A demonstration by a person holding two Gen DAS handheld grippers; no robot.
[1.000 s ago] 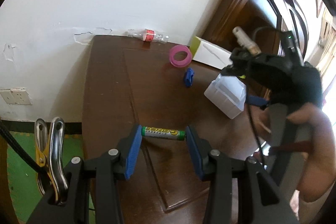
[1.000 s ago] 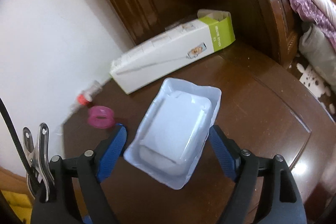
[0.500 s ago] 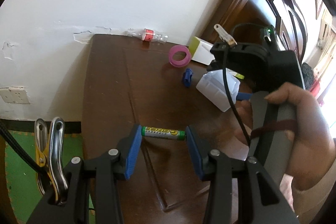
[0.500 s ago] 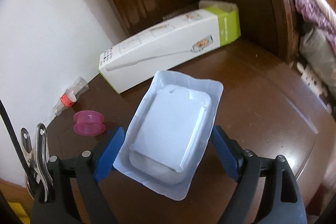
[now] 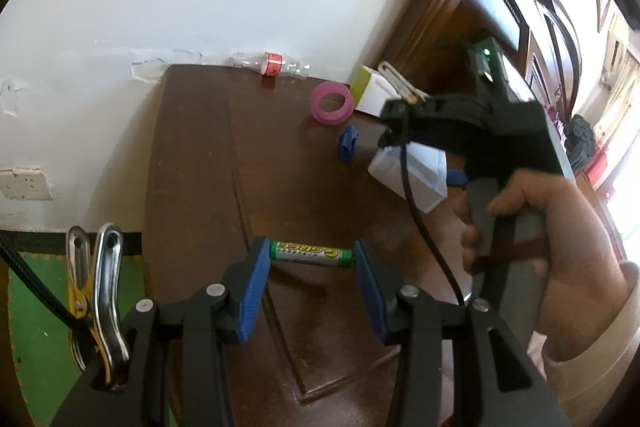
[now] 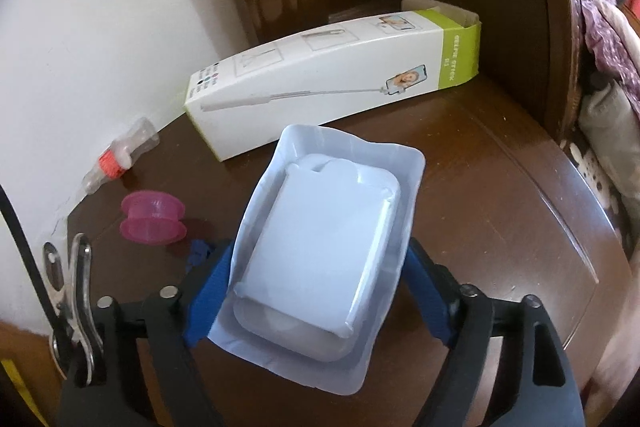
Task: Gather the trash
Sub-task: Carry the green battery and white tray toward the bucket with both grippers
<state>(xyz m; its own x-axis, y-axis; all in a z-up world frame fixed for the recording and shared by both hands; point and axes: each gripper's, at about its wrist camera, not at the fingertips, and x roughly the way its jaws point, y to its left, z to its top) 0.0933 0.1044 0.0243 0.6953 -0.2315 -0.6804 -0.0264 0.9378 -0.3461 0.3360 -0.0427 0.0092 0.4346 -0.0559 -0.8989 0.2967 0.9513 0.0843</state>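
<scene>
A green battery (image 5: pixel 310 254) lies crosswise between the blue pads of my left gripper (image 5: pixel 310 261), which is shut on its two ends above the dark wooden table (image 5: pixel 192 167). A white plastic tray (image 6: pixel 324 239) lies bottom up on the table between the fingers of my right gripper (image 6: pixel 320 267). Those jaws are closing around the tray; its rim overlaps the left pad (image 6: pixel 210 283), and I see no squeeze on it. A person's hand (image 5: pixel 532 227) holds the right gripper's handle, which hides part of the tray in the left wrist view.
A white and green selfie-stick box (image 6: pixel 332 79) lies behind the tray. A pink spool (image 6: pixel 152 217), a small blue piece (image 5: pixel 347 143) and a clear bottle with a red label (image 5: pixel 272 63) sit near the wall. Dark wooden furniture rises at the back right.
The right gripper has come further over the tray and lower, covering more of it in the left wrist view; its jaws are narrower. The left gripper and battery have not moved.
</scene>
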